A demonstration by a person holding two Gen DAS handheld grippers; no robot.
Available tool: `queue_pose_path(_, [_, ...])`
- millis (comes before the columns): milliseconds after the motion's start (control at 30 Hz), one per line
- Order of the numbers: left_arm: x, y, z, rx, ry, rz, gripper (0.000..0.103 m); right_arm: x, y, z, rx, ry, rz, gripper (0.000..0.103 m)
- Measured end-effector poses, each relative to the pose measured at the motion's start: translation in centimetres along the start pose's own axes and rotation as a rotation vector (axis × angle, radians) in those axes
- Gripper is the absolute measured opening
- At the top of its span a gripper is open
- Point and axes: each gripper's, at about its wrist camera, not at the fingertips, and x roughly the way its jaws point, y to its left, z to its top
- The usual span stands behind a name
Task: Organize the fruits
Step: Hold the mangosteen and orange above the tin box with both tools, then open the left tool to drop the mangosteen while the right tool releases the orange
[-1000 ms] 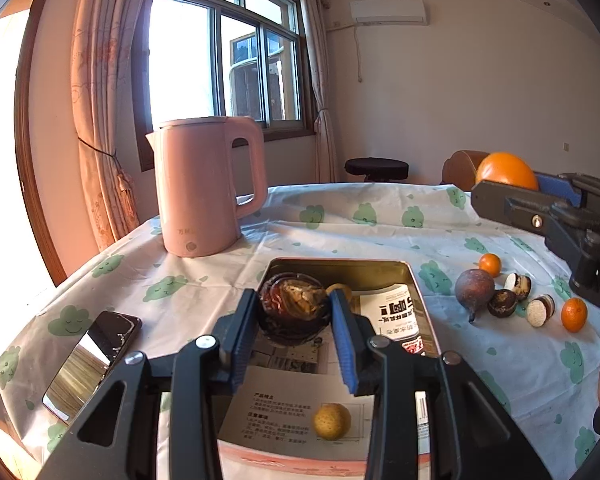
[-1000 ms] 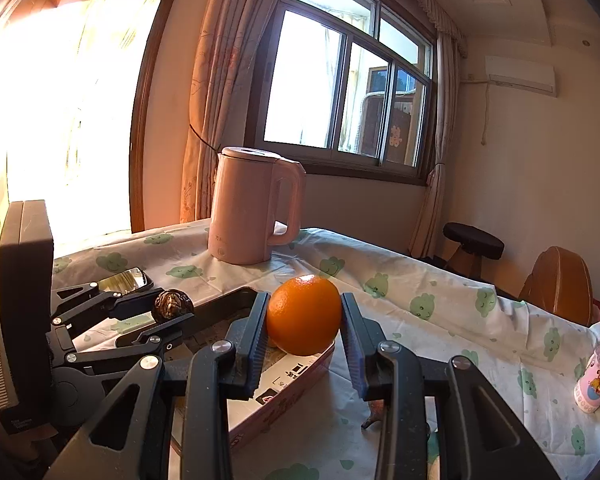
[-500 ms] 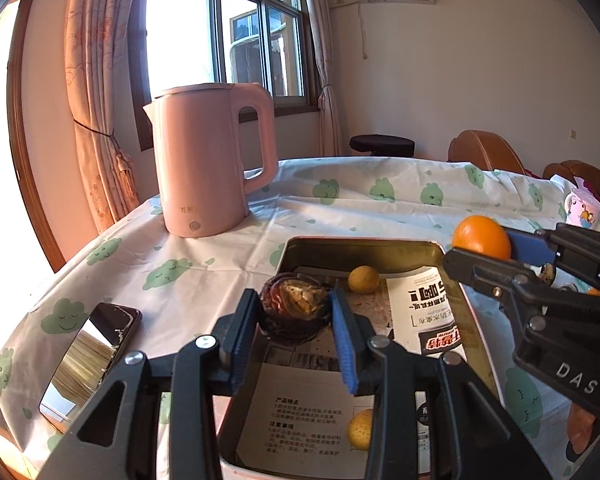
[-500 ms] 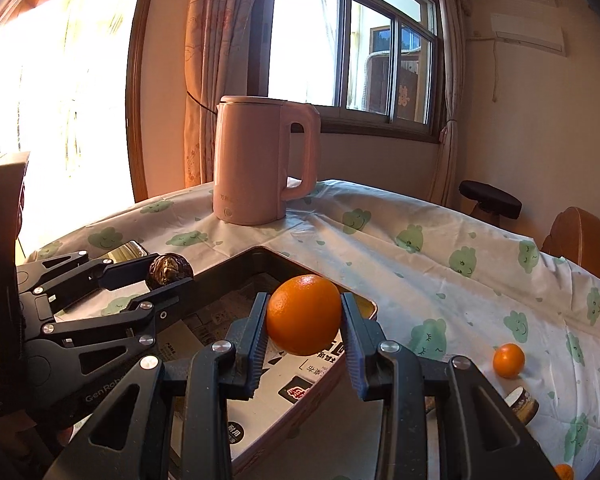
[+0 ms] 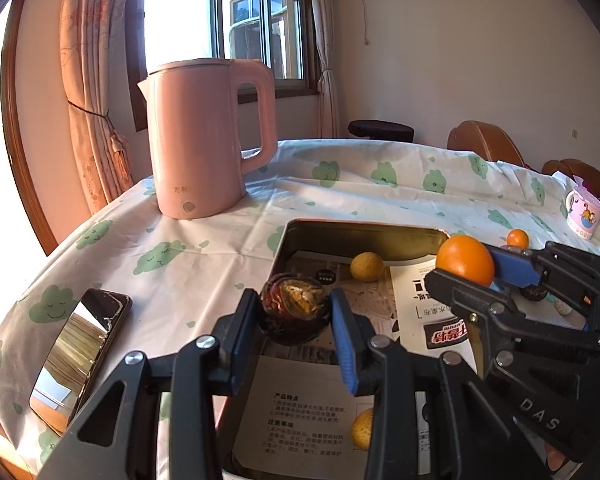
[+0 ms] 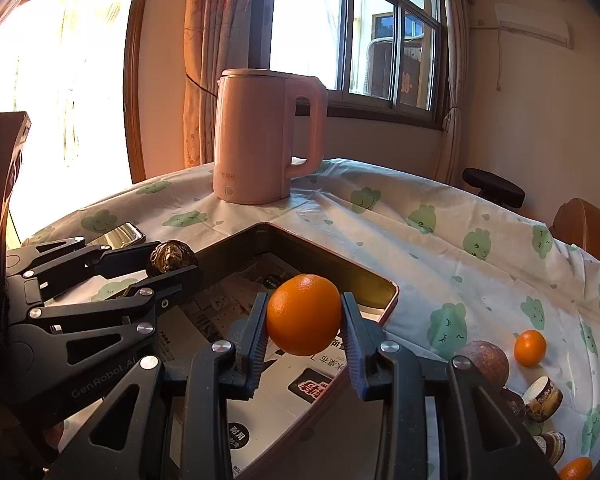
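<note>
My left gripper [image 5: 293, 308] is shut on a dark brown wrinkled fruit [image 5: 293, 306] and holds it over the near left part of the metal tray [image 5: 364, 229]. Seen from the right wrist, that left gripper [image 6: 176, 258] carries the same fruit [image 6: 172, 257] above the tray's left rim [image 6: 236, 236]. My right gripper [image 6: 304, 316] is shut on a large orange [image 6: 304, 314], held above the tray's right side; the left wrist view shows this orange [image 5: 465, 260] over the right rim. Two small yellow-brown fruits [image 5: 367, 266] [image 5: 362, 428] lie on printed paper inside the tray.
A pink kettle [image 5: 204, 136] stands behind the tray, a phone [image 5: 80, 356] lies left of it. On the cloth to the right sit small oranges [image 6: 530, 347], a brown round fruit [image 6: 485, 360], cut mangosteen pieces [image 6: 544, 392] and a pink cup [image 5: 584, 216].
Both grippers sank toward the tray, each still holding its fruit. The right gripper came in from the right over the tray's edge; the left one moved forward over the tray.
</note>
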Motion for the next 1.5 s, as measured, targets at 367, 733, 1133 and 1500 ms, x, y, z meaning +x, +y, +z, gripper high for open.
queue_pose_path(367, [0.6, -0.2, 0.1, 0.012, 0.029, 0.011, 0.038, 1.0, 0.0, 0.1, 0.001, 0.047, -0.005, 0.036])
queue_pose_path(733, [0.6, -0.8, 0.1, 0.048, 0.036, 0.017, 0.038, 1.6, -0.1, 0.1, 0.012, 0.083, -0.003, 0.036])
queue_pose_path(1133, [0.7, -0.9, 0.1, 0.049, 0.039, 0.031, 0.039, 2.2, -0.2, 0.2, 0.018, 0.116, -0.002, 0.038])
queue_pose_path(1500, [0.1, -0.1, 0.1, 0.007, 0.007, 0.057, 0.056, 1.7, -0.7, 0.1, 0.041, 0.087, -0.021, 0.049])
